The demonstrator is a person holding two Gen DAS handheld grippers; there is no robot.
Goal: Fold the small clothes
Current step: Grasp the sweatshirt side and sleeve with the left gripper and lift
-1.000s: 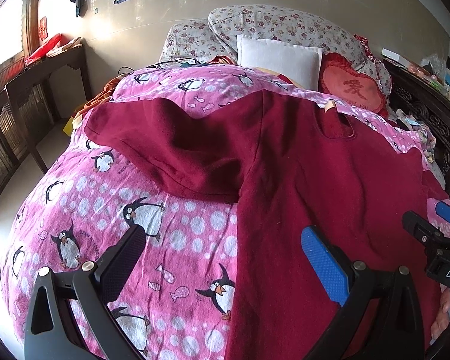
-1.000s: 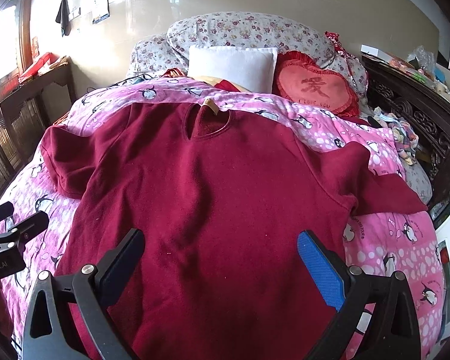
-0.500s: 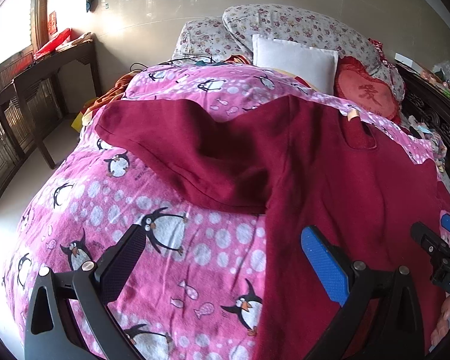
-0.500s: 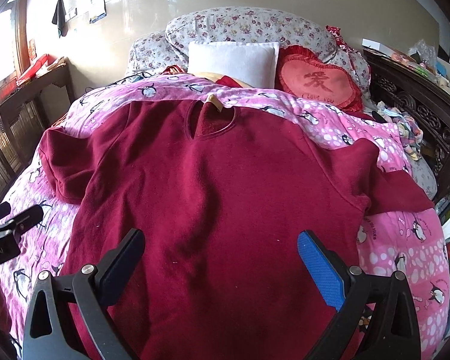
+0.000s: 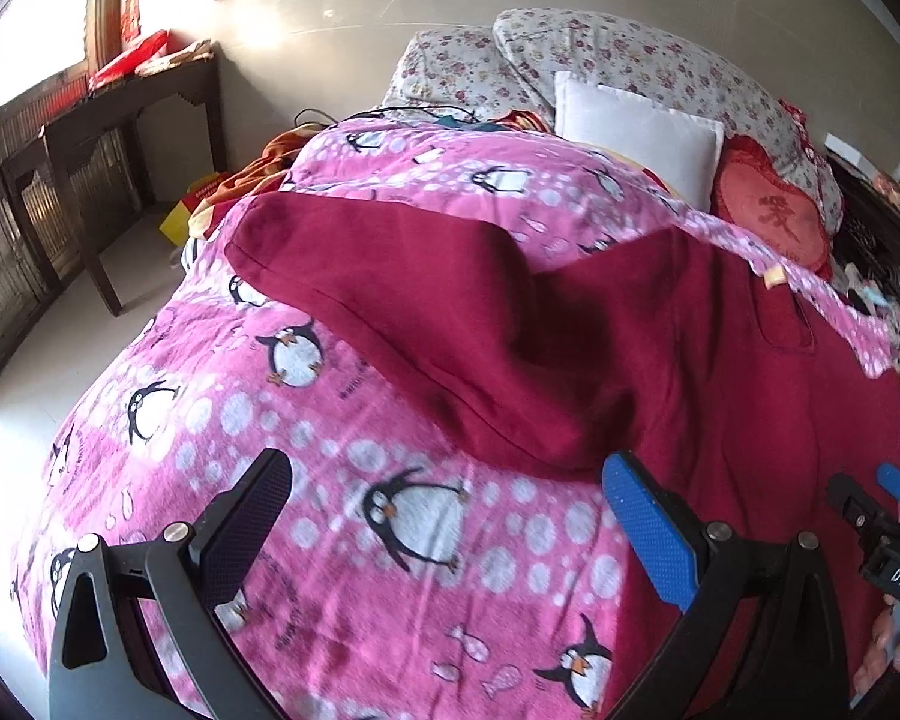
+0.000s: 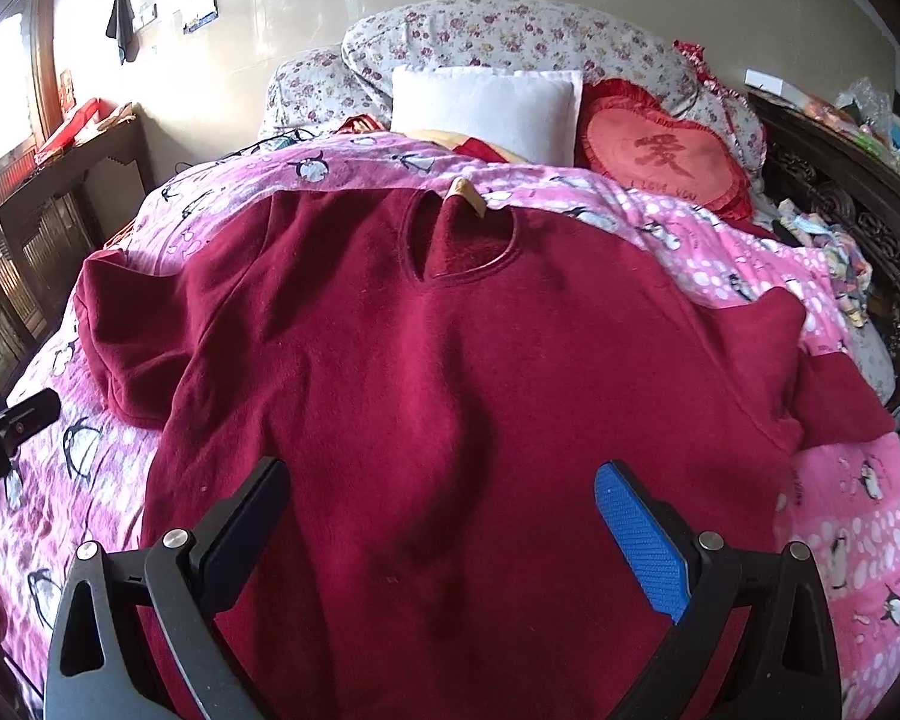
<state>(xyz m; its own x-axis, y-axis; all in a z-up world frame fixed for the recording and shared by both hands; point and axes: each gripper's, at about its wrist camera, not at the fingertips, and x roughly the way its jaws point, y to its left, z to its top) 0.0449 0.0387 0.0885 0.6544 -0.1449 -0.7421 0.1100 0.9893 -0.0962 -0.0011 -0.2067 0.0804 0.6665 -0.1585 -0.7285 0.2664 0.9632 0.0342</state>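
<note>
Dark red sweater (image 6: 450,360) spread flat, front up, across the pink penguin blanket (image 5: 342,480) on the bed, neckline (image 6: 462,246) toward the head end, hem toward the foot edge. Tan label (image 6: 468,195) showing at the back of the collar.

Left sleeve (image 5: 426,324) lying out toward the left edge of the bed, bunched and folded on itself, cuff end pointing toward the head-left corner. Right sleeve (image 6: 810,372) reaching toward the right edge, partly doubled over.

Right gripper (image 6: 438,516) hovering over the lower body of the sweater near the foot edge, jaws spread wide, nothing between them; black finger (image 6: 240,534) and blue finger (image 6: 642,540) both above red cloth, contact with it not clear. Left gripper (image 5: 444,516) above bare blanket beside the sweater's left side, also gaping wide and empty; its blue finger (image 5: 648,534) close to the underarm fold of the left sleeve, its black finger (image 5: 246,522) over the penguin print, well apart from the cloth.

At the head of the bed: white pillow (image 6: 486,108), red heart cushion (image 6: 660,162) just beside it on the right, floral pillows (image 6: 510,36) behind both. Dark wooden table (image 5: 108,114) against the wall off the left side of the bed.
</note>
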